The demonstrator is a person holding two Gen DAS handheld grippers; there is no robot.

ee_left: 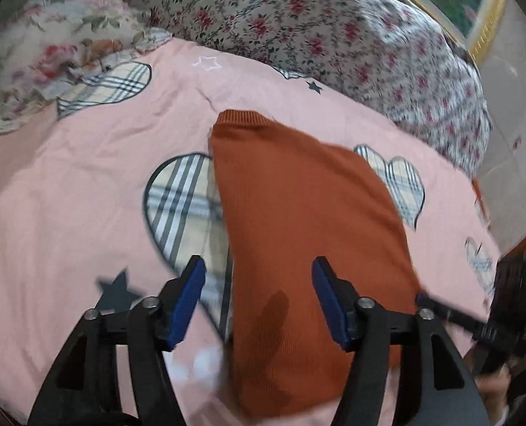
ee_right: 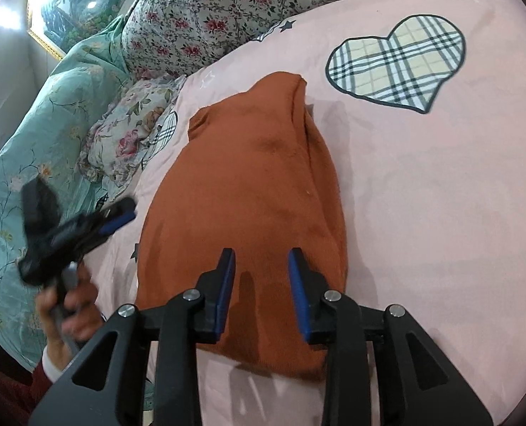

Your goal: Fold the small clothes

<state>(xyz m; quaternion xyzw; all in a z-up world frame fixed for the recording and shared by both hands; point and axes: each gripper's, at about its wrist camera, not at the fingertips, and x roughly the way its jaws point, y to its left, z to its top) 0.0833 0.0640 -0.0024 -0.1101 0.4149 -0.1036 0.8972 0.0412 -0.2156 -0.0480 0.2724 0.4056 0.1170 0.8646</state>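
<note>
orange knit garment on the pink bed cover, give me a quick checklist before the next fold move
1. Left gripper open, holding nothing: ok.
2. Right gripper open, holding nothing: ok.
3. Orange knit garment lying on the pink heart-print bed cover, not hanging off: ok.
4. Garment already folded narrow, ribbed edge at the far end: ok.
5. Layers lying flat: not ok, it bulges in the right wrist view.
6. Near hem aligned underneath: cannot tell, the grippers hide it.
</note>
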